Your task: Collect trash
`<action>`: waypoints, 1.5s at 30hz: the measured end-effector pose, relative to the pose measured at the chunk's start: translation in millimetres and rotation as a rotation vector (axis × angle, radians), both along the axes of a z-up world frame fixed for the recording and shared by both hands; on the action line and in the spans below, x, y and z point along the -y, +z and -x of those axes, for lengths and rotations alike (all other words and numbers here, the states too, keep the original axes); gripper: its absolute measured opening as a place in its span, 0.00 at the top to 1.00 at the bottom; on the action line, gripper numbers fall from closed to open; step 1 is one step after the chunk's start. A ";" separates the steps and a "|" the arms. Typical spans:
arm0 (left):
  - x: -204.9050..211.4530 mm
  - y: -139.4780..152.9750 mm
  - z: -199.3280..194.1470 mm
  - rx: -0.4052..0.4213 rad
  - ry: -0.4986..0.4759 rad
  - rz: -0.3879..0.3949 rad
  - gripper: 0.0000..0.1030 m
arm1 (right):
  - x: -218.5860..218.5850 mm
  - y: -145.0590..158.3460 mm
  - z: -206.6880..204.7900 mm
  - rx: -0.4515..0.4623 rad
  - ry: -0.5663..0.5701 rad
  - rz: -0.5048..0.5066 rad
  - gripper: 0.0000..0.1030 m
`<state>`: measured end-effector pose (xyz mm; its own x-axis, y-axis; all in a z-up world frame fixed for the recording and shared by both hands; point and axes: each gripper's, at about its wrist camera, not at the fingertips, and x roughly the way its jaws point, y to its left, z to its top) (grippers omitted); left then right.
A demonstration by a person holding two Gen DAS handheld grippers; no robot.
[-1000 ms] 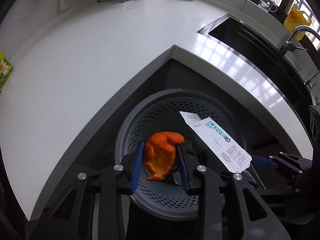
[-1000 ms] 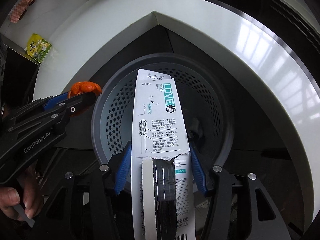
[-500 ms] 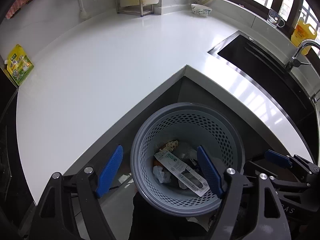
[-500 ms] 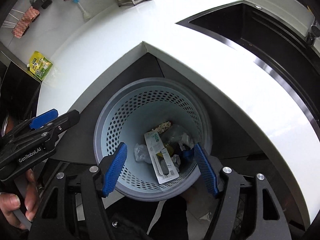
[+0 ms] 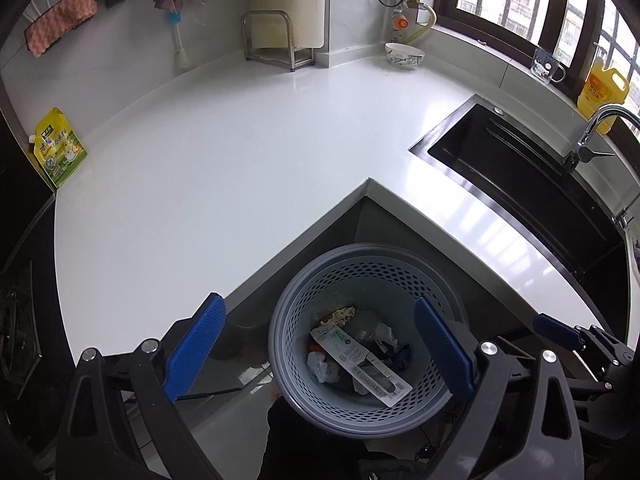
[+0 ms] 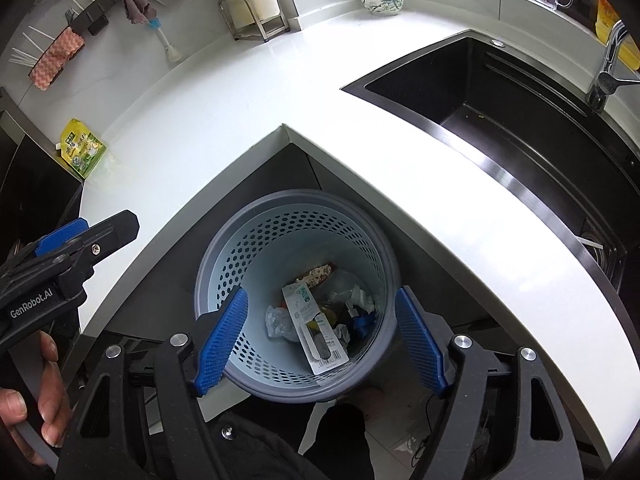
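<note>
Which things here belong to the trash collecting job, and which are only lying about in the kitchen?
Job:
- bin, grey, perforated, below the counter corner
- toothbrush pack, lying in the bin
- crumpled scraps in the bin
- left gripper and right gripper, jaws open and empty above the bin

Lying about:
- yellow pouch
- bowl
- mug
- oil jug
- rack
- sink
</note>
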<state>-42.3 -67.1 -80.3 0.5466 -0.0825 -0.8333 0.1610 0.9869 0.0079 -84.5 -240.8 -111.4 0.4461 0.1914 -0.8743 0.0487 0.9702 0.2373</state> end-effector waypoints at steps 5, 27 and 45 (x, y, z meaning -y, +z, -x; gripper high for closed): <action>1.1 8.8 1.6 0.017 0.000 -0.015 0.07 | 2.5 6.8 0.0 0.018 -0.008 0.005 0.29; -5.6 16.7 4.7 0.025 0.017 -0.041 0.06 | -5.9 14.3 0.2 0.024 -0.004 0.043 0.29; -4.4 15.3 5.6 0.015 0.027 -0.048 0.06 | -7.0 13.9 0.7 0.016 -0.002 0.046 0.29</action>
